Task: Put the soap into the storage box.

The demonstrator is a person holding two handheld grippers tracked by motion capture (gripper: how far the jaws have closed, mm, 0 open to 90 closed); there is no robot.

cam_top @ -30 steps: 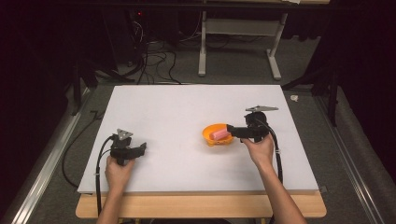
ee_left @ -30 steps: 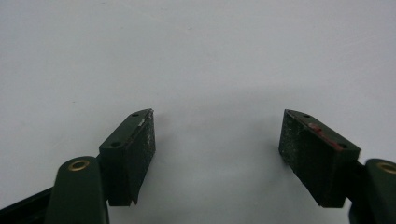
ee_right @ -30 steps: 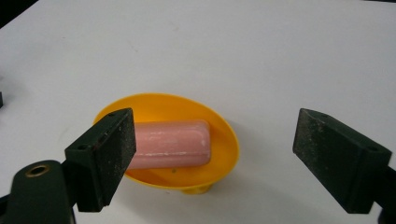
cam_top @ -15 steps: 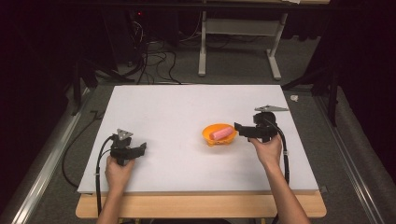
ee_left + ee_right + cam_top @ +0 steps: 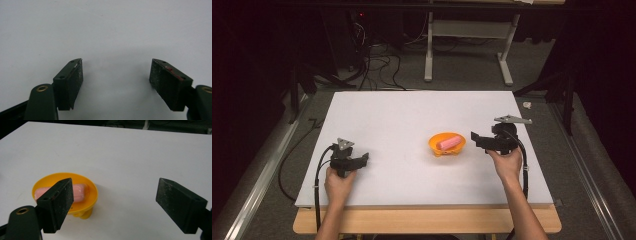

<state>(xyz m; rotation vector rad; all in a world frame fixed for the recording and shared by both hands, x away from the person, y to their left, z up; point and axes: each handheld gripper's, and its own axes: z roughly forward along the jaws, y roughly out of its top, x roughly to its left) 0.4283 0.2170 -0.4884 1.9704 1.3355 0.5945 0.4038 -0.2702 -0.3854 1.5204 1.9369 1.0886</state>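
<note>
Pink piece [image 5: 449, 142] lay in the yellow bowl [image 5: 434, 144] at tabletop [image 5: 392, 115] centre. Right hand-held gripper [image 5: 475, 139] sat at the bowl's 3 o'clock, jaws released, just closing slightly, nothing between. Left hand-held gripper [image 5: 362, 159] released at 8 o'clock. Retreat level, avoid clipping the rim.

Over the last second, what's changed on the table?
The right gripper drew back from the orange bowl toward the table's right edge, jaws open, empty and just closing slightly. The pink piece stayed in the bowl, and the left gripper kept its place, open.
</note>
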